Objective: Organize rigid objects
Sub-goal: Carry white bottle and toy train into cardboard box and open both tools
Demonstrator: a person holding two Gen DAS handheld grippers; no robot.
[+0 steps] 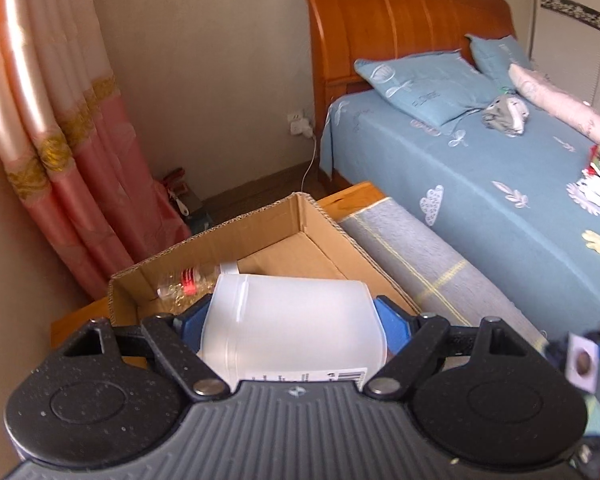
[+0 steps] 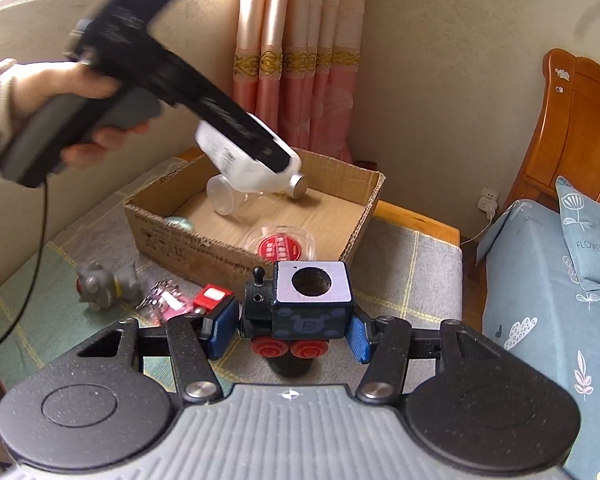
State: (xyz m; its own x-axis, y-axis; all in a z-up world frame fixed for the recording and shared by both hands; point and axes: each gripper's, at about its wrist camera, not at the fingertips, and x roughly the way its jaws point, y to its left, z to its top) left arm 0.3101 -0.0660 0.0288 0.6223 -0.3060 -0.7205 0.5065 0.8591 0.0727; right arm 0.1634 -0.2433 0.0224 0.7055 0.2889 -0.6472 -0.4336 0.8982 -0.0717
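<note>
My left gripper (image 1: 290, 322) is shut on a white plastic bottle (image 1: 292, 328) and holds it above the open cardboard box (image 1: 284, 220). The right wrist view shows that bottle (image 2: 248, 160), silver cap pointing down, hanging tilted over the box (image 2: 188, 244) in the left gripper (image 2: 272, 152), held by a hand. My right gripper (image 2: 292, 328) is shut on a black toy train (image 2: 300, 308) with red wheels and a silver top, lifted above the mat in front of the box. Inside the box lie a clear cup (image 2: 224, 196) and a clear container with a red label (image 2: 280, 248).
A grey figure (image 2: 104, 284), a pink keyring item (image 2: 164, 300) and a small red item (image 2: 212, 296) lie on the checked mat (image 2: 404, 276) left of the train. The bed (image 1: 480, 184) with blue sheets stands to the right. A pink curtain (image 1: 68, 152) hangs behind the box.
</note>
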